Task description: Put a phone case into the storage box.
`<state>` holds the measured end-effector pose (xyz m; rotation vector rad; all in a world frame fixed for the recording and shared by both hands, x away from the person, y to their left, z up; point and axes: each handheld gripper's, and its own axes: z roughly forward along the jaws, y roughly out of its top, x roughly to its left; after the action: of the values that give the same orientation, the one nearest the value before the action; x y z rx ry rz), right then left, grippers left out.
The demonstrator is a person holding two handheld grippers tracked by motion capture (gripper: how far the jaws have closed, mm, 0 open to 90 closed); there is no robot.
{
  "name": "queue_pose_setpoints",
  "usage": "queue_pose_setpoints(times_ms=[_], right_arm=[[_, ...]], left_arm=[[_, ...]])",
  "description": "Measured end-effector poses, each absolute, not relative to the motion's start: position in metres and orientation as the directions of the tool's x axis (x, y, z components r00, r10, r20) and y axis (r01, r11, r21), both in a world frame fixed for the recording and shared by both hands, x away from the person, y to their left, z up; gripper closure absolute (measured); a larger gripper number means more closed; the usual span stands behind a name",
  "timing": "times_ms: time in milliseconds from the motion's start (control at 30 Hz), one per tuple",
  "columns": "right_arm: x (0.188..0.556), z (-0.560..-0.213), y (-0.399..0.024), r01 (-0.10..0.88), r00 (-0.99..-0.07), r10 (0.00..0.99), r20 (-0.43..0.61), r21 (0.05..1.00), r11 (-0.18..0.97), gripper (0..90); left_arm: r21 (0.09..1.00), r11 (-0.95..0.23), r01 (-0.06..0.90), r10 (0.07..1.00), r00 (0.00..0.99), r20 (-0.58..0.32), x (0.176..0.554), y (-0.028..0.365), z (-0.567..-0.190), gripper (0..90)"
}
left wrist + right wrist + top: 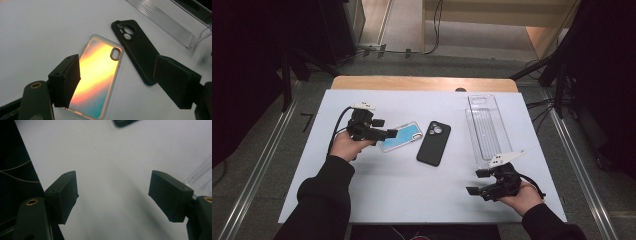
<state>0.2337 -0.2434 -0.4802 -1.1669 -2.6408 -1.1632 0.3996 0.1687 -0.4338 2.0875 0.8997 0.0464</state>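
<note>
Two cases, iridescent case (400, 136) beside black case (434, 142); both hand-held grippers wide, empty; clear tray (488, 127) apart.

From my station I see a white tabletop (412, 185) with a light wooden edge (422, 83) along its far side. It stands on a grey floor (272, 150), and metal rails (252, 175) run along the floor on both sides. Black drapes (242, 75) close off the left and right of the room. Beyond the tabletop, cables (432, 30) trail across the floor toward pale wooden furniture (532, 20). The light is even and falls from above.
</note>
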Motion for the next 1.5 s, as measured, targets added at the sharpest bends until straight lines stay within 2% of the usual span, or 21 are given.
queue_pose_setpoints(times_ms=[133, 267, 433, 533, 600, 633, 700, 833, 1133, 1500], right_arm=[[0.234, -0.481, -0.243, 0.649, -0.718, 0.625, 0.306, 0.619, 0.443, 21.5], [0.234, -0.481, -0.243, 0.65, -0.718, 0.624, 0.308, 0.619, 0.442, 21.5], [0.234, -0.481, -0.243, 0.649, -0.721, 0.621, 0.309, 0.615, 0.448, 21.5], [0.234, -0.482, -0.243, 0.65, -0.72, 0.621, 0.31, 0.613, 0.448, 21.5], [0.234, -0.482, -0.243, 0.65, -0.72, 0.621, 0.309, 0.614, 0.448, 21.5], [0.234, -0.482, -0.243, 0.65, -0.721, 0.62, 0.31, 0.613, 0.449, 21.4], [0.233, -0.481, -0.243, 0.654, -0.718, 0.622, 0.313, 0.61, 0.447, 21.5], [0.233, -0.482, -0.243, 0.654, -0.718, 0.622, 0.313, 0.61, 0.447, 21.4], [0.233, -0.482, -0.243, 0.656, -0.717, 0.622, 0.316, 0.608, 0.448, 21.5], [0.234, -0.482, -0.243, 0.658, -0.716, 0.621, 0.32, 0.606, 0.447, 21.4]], left_arm=[[0.719, -0.377, 0.583, 0.61, 0.741, -0.281, 0.407, 0.169, -0.437, 22.3], [0.716, -0.423, 0.556, 0.59, 0.768, -0.248, 0.417, 0.167, -0.439, 22.3], [0.748, -0.447, 0.491, 0.524, 0.821, -0.226, 0.428, 0.164, -0.436, 21.5], [0.742, -0.48, 0.468, 0.491, 0.844, -0.215, 0.433, 0.159, -0.438, 12.7], [0.74, -0.493, 0.458, 0.468, 0.856, -0.218, 0.437, 0.156, -0.44, 0.1], [0.759, -0.464, 0.458, 0.439, 0.862, -0.252, 0.439, 0.156, -0.442, 0.0], [0.764, -0.459, 0.454, 0.435, 0.864, -0.252, 0.439, 0.156, -0.442, 0.0], [0.764, -0.494, 0.416, 0.433, 0.879, -0.199, 0.438, 0.157, -0.444, 0.3], [0.731, -0.546, 0.41, 0.436, 0.884, -0.17, 0.441, 0.152, -0.457, 0.8], [0.712, -0.549, 0.438, 0.447, 0.873, -0.192, 0.445, 0.149, -0.47, 1.0]])
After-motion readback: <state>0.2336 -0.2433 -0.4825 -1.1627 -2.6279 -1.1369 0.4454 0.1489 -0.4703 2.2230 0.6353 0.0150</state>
